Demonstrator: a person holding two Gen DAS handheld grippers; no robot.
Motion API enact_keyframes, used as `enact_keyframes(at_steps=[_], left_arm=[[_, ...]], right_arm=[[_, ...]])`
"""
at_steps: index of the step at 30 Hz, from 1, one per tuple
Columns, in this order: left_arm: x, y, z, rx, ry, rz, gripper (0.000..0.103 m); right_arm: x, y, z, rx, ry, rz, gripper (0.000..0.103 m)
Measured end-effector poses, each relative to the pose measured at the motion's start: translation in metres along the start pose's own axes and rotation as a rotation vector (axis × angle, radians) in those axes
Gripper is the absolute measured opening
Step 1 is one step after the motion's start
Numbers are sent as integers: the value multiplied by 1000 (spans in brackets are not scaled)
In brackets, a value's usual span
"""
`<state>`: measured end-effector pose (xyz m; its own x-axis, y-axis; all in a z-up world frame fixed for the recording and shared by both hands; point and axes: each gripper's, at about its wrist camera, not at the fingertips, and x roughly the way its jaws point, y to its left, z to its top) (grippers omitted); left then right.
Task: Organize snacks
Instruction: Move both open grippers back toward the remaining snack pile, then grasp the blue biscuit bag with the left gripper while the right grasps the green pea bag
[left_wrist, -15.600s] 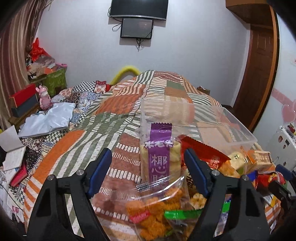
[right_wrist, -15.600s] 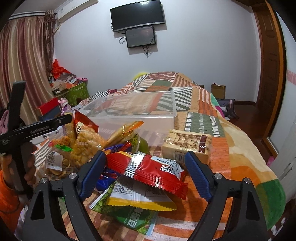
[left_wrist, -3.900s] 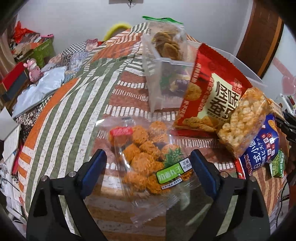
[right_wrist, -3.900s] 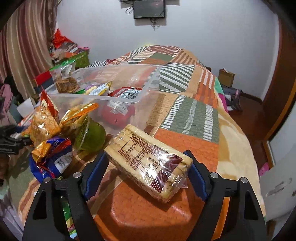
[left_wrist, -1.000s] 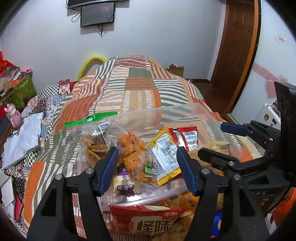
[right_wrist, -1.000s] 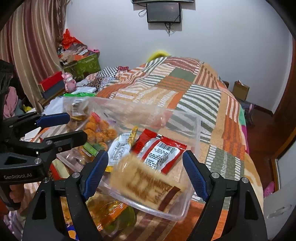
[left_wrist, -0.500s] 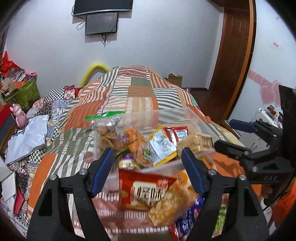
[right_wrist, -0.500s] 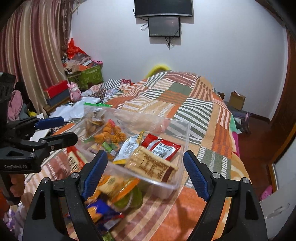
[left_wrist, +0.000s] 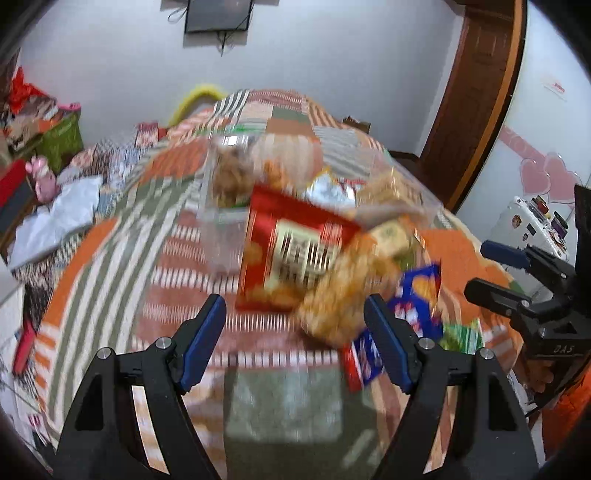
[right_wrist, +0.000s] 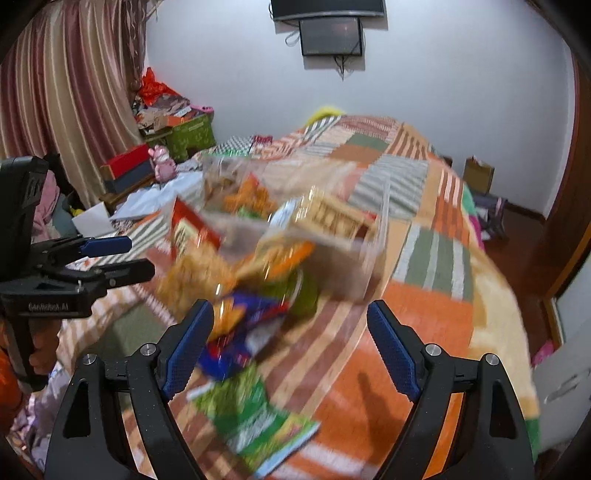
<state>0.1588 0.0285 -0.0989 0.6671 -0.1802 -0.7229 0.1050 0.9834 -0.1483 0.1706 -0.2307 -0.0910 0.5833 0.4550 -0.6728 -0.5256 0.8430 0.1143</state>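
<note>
A clear plastic bin on the bed holds several snack packs, among them a biscuit pack. In front of it lie a red snack bag, a clear bag of golden puffs, a blue packet, a green jelly cup and a green packet. My left gripper hangs open over the quilt just short of the red bag, holding nothing. My right gripper is open and empty above the blue packet. Both views are motion-blurred.
The snacks rest on a striped patchwork quilt. Boxes and a pink plush toy sit along the curtain side. A wooden door is at the right and a screen hangs on the far wall.
Both grippers have drawn back from the bin toward the near side of the bed. The left jaws stand wider than a second ago. The biscuit pack now lies in the bin.
</note>
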Motion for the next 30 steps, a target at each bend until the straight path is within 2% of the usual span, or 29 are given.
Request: enact_keyframes(at_steps=[9,14,16,18,20,21,26,30], left_arm=[[3,2,-38,-32,73,-14,77],[5,-14,-44,-5,79,-34,77],[5,-21,-41,3,76,-47,77],[5,-30,-37,7,67,-61,78],[5,-37,-33,12,58,-66,84],[5,-41,-31,16,51,-69,88],[13,-66,-21,54,49,-83,91],[31,-75,-15,45,74,-54,92]], right_arm=[[22,12,-41,10,132,54,83],[21,11,-50,-1,127,56,81],[19,9,-52,-2,121,56,67],[16,7,-56,2,116,61,58],[14,3,-57,19,109,61,54],[13,1,-58,29,105,60,47],[5,-16,-63,95,82,54,40],[-2,-25,-65,125,59,50,32]])
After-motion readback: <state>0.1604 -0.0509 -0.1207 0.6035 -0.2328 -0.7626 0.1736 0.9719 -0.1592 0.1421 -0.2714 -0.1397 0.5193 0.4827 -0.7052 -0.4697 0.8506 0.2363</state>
